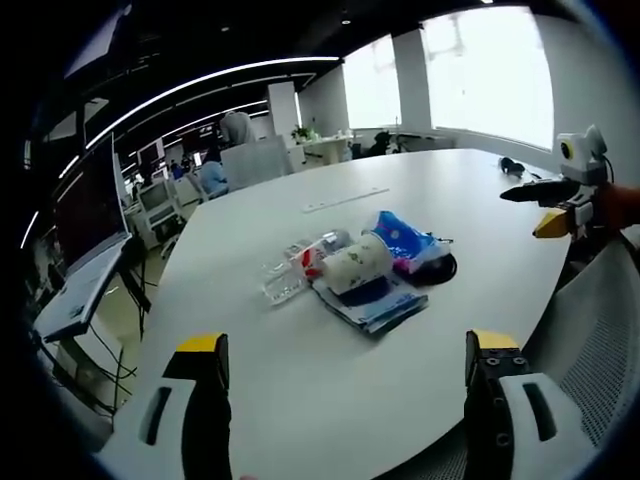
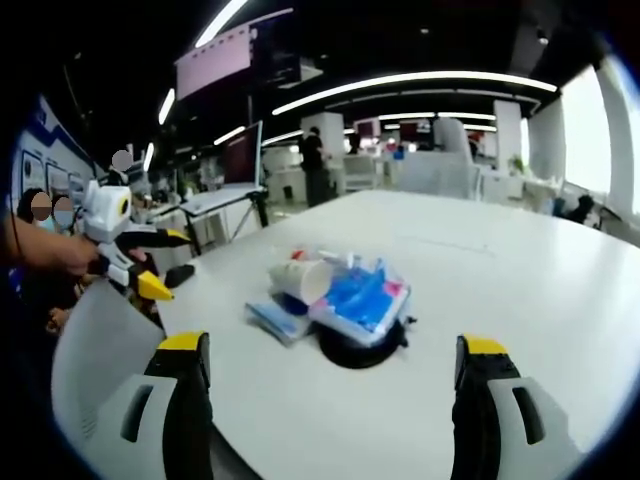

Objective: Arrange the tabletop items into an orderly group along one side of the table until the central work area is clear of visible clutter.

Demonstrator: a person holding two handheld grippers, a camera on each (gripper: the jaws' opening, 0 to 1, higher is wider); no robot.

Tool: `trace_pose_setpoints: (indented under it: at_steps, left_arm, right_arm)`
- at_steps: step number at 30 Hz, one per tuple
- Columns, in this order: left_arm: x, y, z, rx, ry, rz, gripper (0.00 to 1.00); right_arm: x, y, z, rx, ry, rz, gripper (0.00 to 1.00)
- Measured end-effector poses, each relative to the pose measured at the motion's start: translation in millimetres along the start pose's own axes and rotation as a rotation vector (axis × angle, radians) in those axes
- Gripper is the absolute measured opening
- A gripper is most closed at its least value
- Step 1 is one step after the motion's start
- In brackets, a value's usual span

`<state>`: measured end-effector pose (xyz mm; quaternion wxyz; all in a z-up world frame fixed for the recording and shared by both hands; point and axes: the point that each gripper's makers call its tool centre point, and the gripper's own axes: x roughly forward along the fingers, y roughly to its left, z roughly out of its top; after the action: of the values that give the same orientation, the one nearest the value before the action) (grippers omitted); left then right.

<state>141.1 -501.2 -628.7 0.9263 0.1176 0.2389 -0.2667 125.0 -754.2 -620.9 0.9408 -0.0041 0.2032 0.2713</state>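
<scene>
One white table (image 1: 420, 200) carried a single cluster of things. In it there was one paper cup (image 1: 356, 263) lying on its side, one clear plastic bottle (image 1: 290, 270), one blue packet (image 1: 402, 238), one flat blue-and-white pack (image 1: 372, 303) underneath, and one black round item (image 2: 352, 347). Apart from the cluster, one pale strip (image 1: 345, 200) lay further across the table. Two grippers were counted, each with two yellow-tipped fingers (image 1: 203, 345).

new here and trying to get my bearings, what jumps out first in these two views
A small heap of clutter sits mid-way on the white table: a paper cup lying on its side, a blue plastic packet, a clear plastic bottle and a black round object beneath the pile. Both grippers hang back with jaws spread wide: the left gripper and the right gripper. Behind lies an open office with bright windows.
</scene>
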Motion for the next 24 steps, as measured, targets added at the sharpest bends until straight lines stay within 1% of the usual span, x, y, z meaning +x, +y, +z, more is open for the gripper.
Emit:
trace_pose_setpoints:
  at_steps: [10, 16, 24]
  left_arm:
    - [0.4, 0.7, 1.6, 0.000, -0.003, -0.001, 0.98]
    - [2.2, 0.8, 3.3, 0.008, -0.003, -0.006, 0.97]
    - [4.7, 4.4, 5.0, 0.015, -0.002, -0.007, 0.97]
  right_arm:
    - [0.5, 3.9, 1.2, -0.017, 0.006, 0.010, 1.00]
    - [2.1, 5.3, 5.2, -0.032, 0.005, 0.016, 1.00]
    - [2.9, 0.6, 7.5, -0.045, 0.004, 0.010, 1.00]
